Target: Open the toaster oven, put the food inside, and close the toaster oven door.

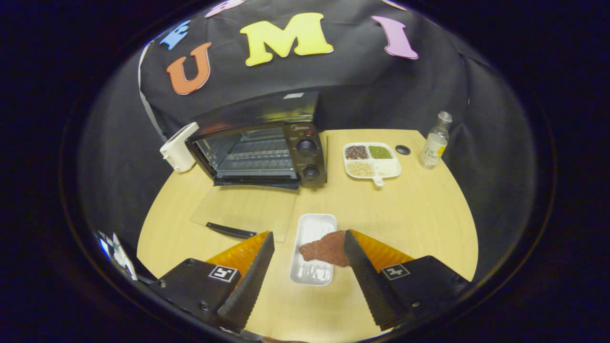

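Hand-held gripper (309, 245) spread wide – tray (312, 274) between fingers, oven door (243, 209) down.

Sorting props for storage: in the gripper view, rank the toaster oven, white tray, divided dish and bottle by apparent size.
1. Black toaster oven
2. White rectangular tray, though nearer the camera
3. White divided dish of grains
4. Small clear glass bottle

My hand-held gripper (309, 255) ends in two wedge-shaped fingers (250, 281) with finely ribbed inner faces. Behind each finger sits a translucent orange piece, then a blocky black mount. Each mount carries a small square black-and-white marker on top, and small screws show along the mounts' lower edges.
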A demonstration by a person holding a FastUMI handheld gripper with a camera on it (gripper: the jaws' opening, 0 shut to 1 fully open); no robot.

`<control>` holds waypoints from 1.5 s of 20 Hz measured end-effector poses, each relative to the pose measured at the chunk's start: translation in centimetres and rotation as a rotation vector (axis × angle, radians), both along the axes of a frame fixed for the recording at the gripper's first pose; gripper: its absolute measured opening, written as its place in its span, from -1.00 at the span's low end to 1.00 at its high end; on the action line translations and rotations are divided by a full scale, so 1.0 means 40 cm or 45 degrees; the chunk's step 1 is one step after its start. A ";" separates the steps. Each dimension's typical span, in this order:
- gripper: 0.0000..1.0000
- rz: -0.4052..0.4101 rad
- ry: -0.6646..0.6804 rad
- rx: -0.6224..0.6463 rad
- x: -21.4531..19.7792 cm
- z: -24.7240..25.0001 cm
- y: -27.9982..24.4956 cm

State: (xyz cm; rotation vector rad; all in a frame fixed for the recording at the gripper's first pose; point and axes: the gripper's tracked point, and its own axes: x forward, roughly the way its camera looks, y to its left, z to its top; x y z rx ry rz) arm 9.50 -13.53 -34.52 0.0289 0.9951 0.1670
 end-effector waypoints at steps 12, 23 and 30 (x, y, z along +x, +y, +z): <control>0.53 -0.046 0.268 0.561 -0.008 -0.161 -0.105; -0.82 0.053 0.138 0.429 -0.072 -0.040 -0.062; -0.82 0.281 -0.015 0.139 -0.128 0.065 0.080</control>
